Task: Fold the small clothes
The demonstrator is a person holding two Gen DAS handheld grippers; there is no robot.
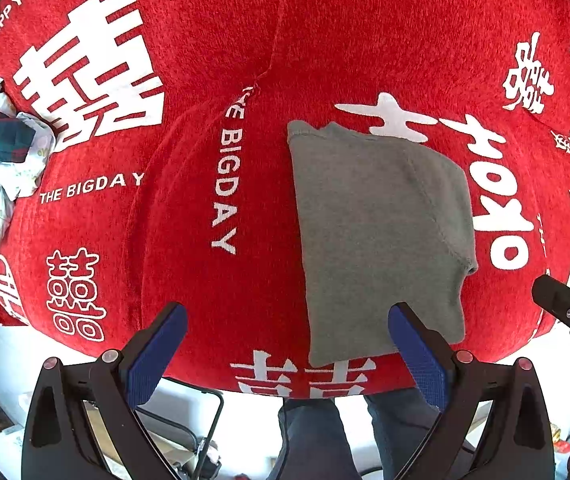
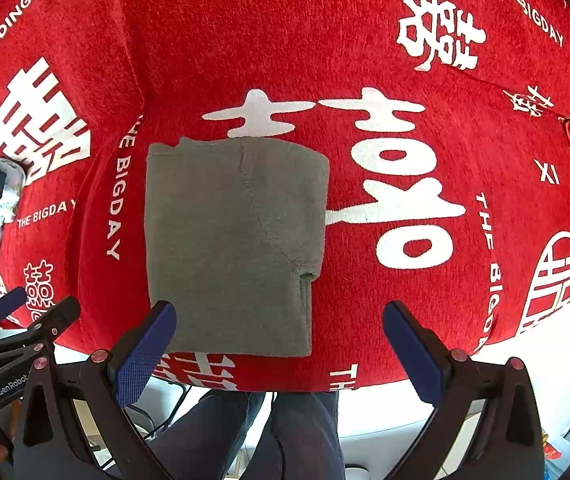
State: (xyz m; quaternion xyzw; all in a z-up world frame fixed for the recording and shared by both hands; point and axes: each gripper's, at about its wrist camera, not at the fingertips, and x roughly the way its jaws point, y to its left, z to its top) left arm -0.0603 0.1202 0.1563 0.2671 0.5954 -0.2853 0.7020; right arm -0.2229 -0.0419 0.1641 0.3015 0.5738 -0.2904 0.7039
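1. Grey knit garment (image 2: 233, 240), folded into a compact rectangle, one sleeve lying across its top.
2. It lies flat on the red printed cover (image 2: 245, 40), near its front edge.

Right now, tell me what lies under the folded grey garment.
The grey garment lies flat on the red printed cover. White characters run under its far edge and its near edge. The print beneath its middle is covered and cannot be seen.

Left gripper (image 1: 287, 350), right gripper (image 2: 279, 346): black frames, blue textured pads, reddish screws; "GenRobot" marking. Person: dark trousers (image 2: 285, 432).
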